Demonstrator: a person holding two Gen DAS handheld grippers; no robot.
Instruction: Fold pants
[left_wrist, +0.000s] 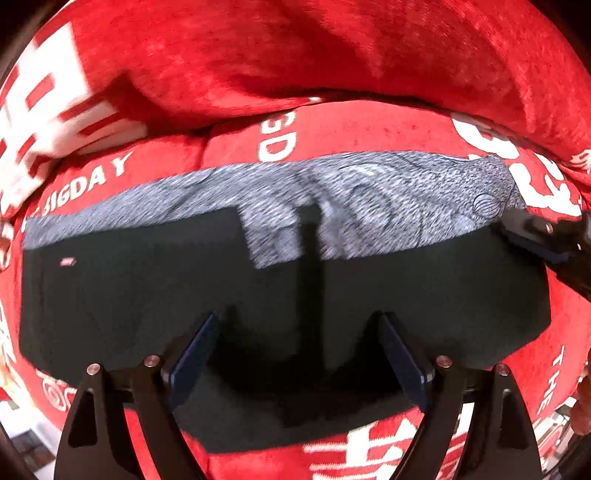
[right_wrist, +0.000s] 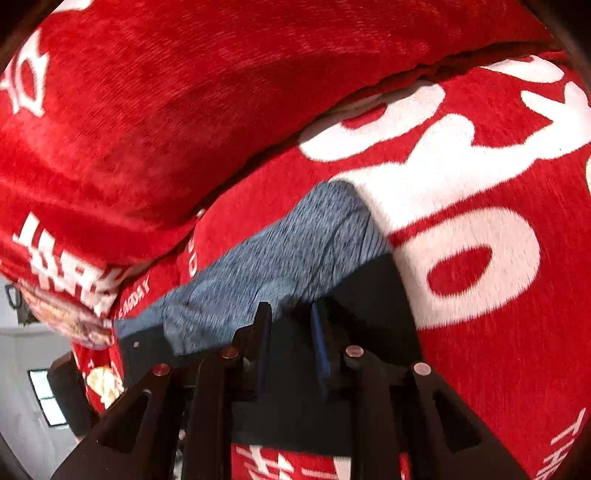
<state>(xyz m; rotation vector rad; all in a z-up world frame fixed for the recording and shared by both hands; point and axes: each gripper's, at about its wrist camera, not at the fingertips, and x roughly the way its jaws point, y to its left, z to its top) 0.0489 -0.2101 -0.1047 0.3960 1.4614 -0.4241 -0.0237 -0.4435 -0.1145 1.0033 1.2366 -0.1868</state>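
Note:
The pants (left_wrist: 147, 280) lie flat on a red printed blanket (left_wrist: 369, 129): black fabric in front, a grey heathered band (left_wrist: 369, 192) behind it. My left gripper (left_wrist: 297, 321) is open, its blue-padded fingers spread just above the black fabric near its front edge. My right gripper (right_wrist: 290, 314) stands at the black fabric's right end (right_wrist: 373, 291), jaws narrowly apart with black cloth around them; whether it grips the cloth is unclear. The right gripper also shows in the left wrist view (left_wrist: 543, 236) at the pants' far right corner.
A thick red cushion or bolster (left_wrist: 295, 48) runs along the back, just behind the pants; it also fills the upper left of the right wrist view (right_wrist: 166, 92). A pale floor and a dark object (right_wrist: 66, 391) show off the blanket's left edge.

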